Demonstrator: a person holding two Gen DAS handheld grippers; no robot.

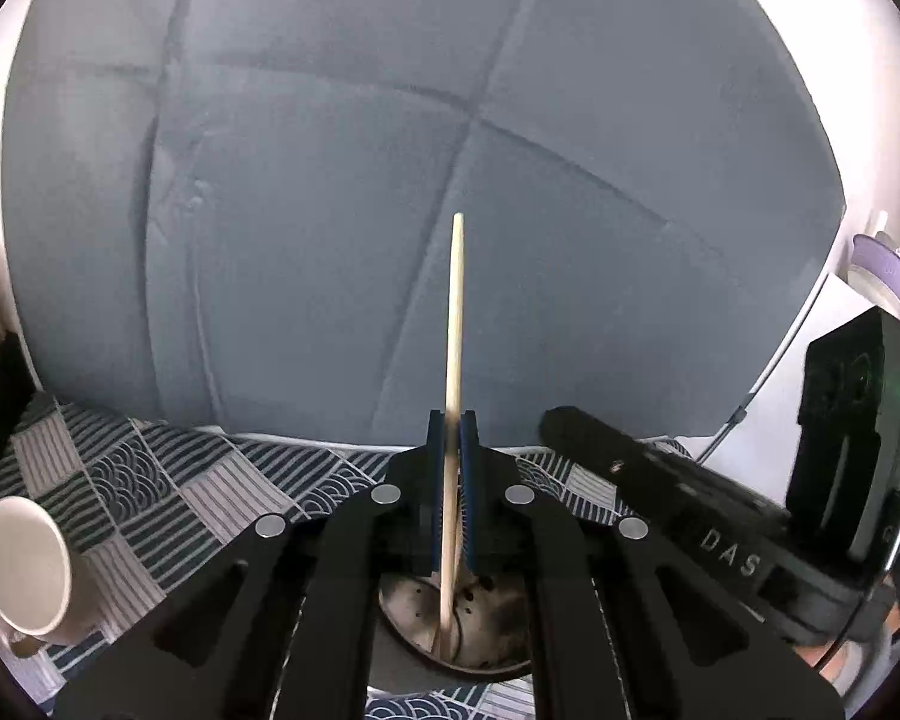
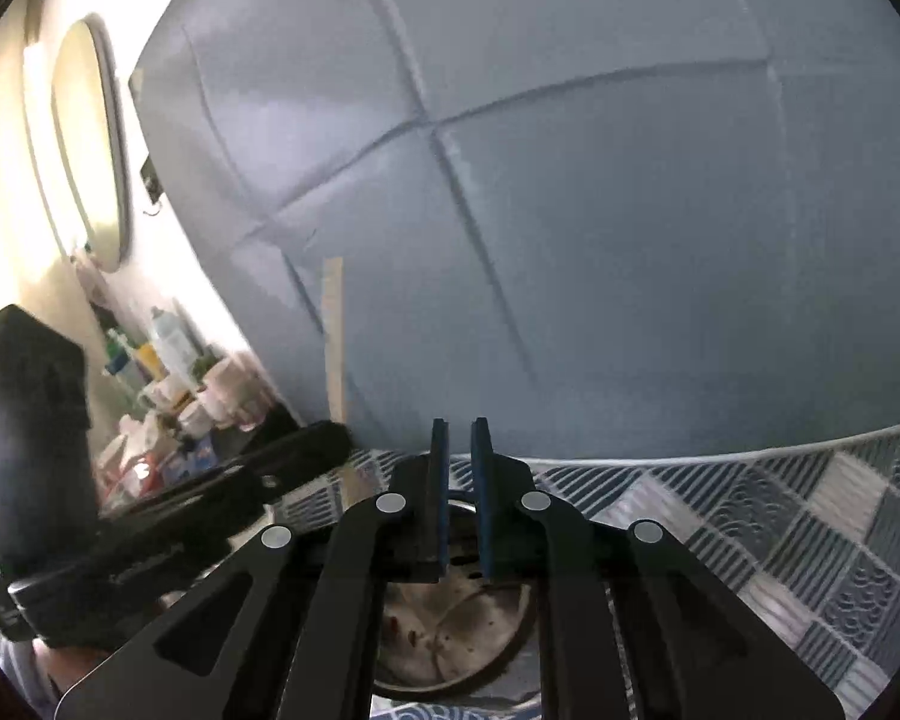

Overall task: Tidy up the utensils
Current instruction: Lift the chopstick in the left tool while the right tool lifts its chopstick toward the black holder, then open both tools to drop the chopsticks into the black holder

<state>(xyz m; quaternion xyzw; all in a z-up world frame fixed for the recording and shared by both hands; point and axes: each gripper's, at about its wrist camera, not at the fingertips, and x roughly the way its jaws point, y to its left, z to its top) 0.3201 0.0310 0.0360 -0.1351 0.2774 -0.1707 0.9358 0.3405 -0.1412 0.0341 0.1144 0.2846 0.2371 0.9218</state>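
Observation:
My left gripper point(image 1: 452, 420) is shut on a wooden chopstick point(image 1: 456, 312) that stands upright; its lower end reaches down into a round metal holder point(image 1: 486, 606) with holes in its bottom, just below the jaws. My right gripper point(image 2: 460, 427) is empty, its jaws a narrow gap apart, and hovers over the same metal holder point(image 2: 450, 630). The chopstick also shows in the right wrist view point(image 2: 333, 336), at the left, above the left gripper's body point(image 2: 150, 540). The right gripper's body point(image 1: 660, 498) shows at the right of the left wrist view.
A white mug point(image 1: 27, 570) lies on its side on the patterned blue-and-white cloth point(image 1: 150, 492). A large grey padded headboard point(image 1: 390, 180) rises right behind. Bottles and jars point(image 2: 174, 384) crowd a shelf far left, under an oval mirror point(image 2: 87, 138).

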